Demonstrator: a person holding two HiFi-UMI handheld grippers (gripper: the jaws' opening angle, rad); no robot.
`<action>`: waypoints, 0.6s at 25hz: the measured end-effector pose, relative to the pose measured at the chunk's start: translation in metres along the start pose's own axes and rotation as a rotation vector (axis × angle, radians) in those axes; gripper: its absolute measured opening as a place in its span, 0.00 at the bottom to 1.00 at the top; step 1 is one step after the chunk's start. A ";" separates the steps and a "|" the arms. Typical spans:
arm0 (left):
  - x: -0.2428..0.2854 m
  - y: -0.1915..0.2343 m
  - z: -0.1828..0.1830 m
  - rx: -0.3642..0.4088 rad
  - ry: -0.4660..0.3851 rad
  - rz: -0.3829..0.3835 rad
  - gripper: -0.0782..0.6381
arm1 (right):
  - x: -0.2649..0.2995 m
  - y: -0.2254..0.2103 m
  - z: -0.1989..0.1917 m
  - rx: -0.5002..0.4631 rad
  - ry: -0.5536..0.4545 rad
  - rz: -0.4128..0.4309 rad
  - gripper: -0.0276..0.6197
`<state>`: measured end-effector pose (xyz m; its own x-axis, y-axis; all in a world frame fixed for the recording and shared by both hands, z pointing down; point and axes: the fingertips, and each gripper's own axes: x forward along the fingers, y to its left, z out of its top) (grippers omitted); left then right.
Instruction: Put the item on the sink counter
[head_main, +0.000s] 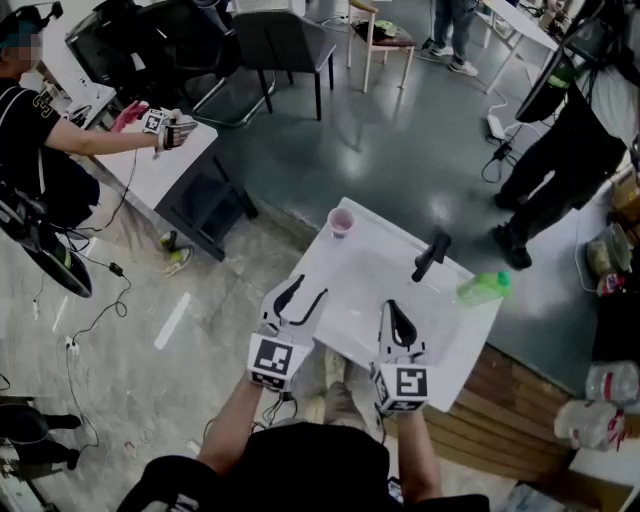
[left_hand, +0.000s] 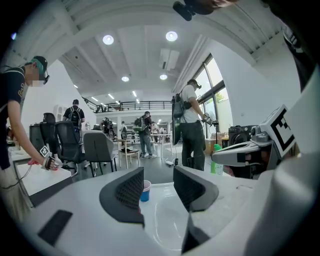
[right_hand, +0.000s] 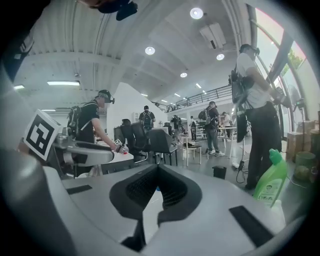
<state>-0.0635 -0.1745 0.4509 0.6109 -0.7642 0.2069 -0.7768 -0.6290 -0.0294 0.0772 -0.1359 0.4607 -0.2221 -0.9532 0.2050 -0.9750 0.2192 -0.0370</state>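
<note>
sink counter (head_main: 462, 335): white, with a basin (head_main: 362, 292) sunk in its middle. cup (head_main: 341, 222): upright at the far left corner of the counter, clear of both grippers. faucet (head_main: 431, 256): black, at the middle of the far edge, behind the basin. bottle (head_main: 484, 287): green, at the far right corner, well apart from the cup. left gripper (head_main: 308, 292): held over the near left corner, pointing across the counter toward the cup. its jaws stand spread with a clear gap. nothing sits between the pads, and the cup shows through the gap only from a distance. right gripper (head_main: 393, 308): held over the near edge, beside the basin and just right of the left gripper. its jaws are pressed together at the tips and pinch nothing. neither gripper touches the counter, the cup, the faucet or the bottle. both items stand on the counter surface, outside the basin.
</note>
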 end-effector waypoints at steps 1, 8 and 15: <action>-0.006 -0.003 0.002 -0.003 -0.002 0.001 0.36 | -0.006 0.002 0.002 -0.004 -0.004 -0.001 0.04; -0.046 -0.017 0.014 -0.003 -0.014 0.007 0.27 | -0.042 0.015 0.003 -0.016 -0.022 -0.006 0.04; -0.089 -0.026 0.017 -0.006 -0.024 0.029 0.20 | -0.076 0.034 0.008 -0.027 -0.054 -0.007 0.04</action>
<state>-0.0949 -0.0923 0.4166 0.5920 -0.7851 0.1824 -0.7949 -0.6061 -0.0290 0.0612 -0.0580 0.4364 -0.2158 -0.9646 0.1519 -0.9761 0.2170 -0.0089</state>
